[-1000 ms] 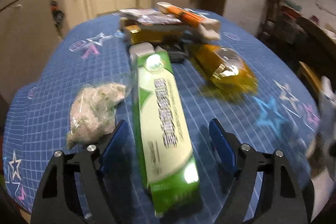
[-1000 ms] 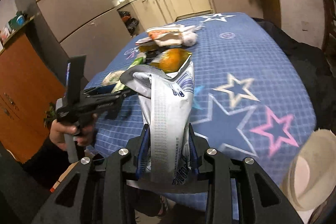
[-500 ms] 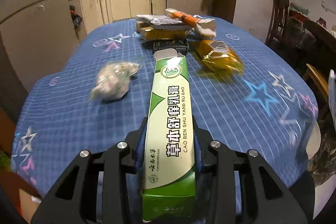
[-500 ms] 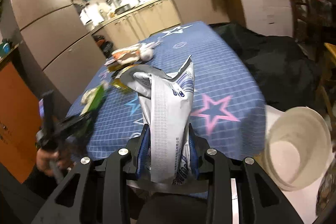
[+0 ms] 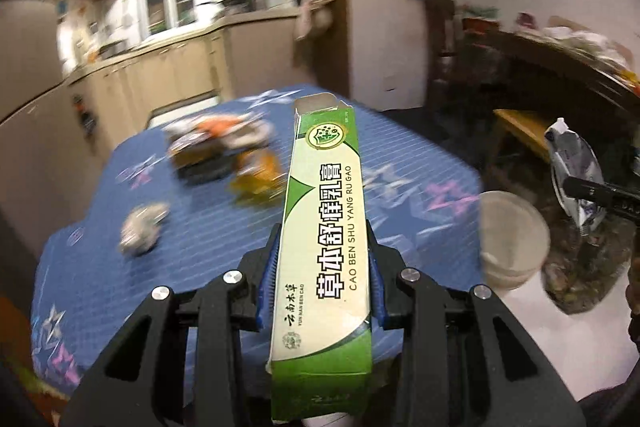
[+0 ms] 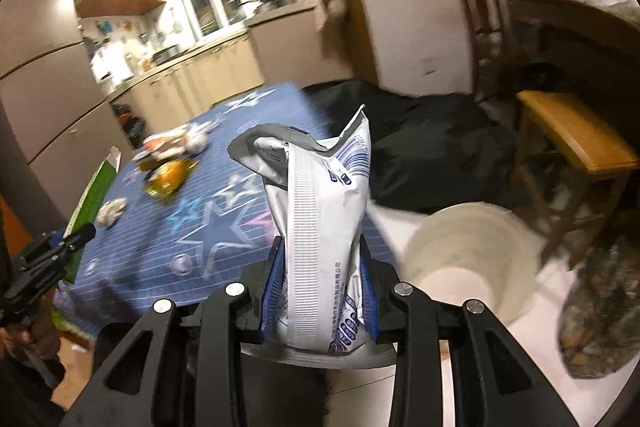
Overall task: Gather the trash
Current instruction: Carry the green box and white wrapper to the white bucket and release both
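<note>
The table (image 5: 224, 227) under its blue star-printed cloth fills the left half of both of your wrist views; its near edge runs just below your grippers, and its right edge drops to pale floor. On that floor, just beside the table's right edge, stands a white bucket (image 6: 468, 259), open at the top, with bare floor around it and a wooden stool (image 6: 576, 135) beyond.

Your left gripper (image 5: 322, 275) is clamped on a long green and cream carton (image 5: 326, 227), held up above the table's near edge and pointing away from you. It reads "CAO BEN SHU YANG RU GAO", with "YUN NAN BEN CAO" in smaller print lower down beside large Chinese characters, and a green shield badge near the far end. The far end flap is open.

Your right gripper (image 6: 320, 291) is clenched on a crumpled white wrapper (image 6: 320, 211) with blue printing, a barcode near its torn top and a dotted seam strip down the middle; the small print is too fine to read. It hangs over the table's near right corner, close to the bucket.

Still on the cloth: a blurred pile of packets (image 5: 216, 143) at the far side, an amber crinkled bag (image 5: 256, 171) in front of it, and a small clear bag of pale crumbs (image 5: 140, 231) near the left edge.
</note>
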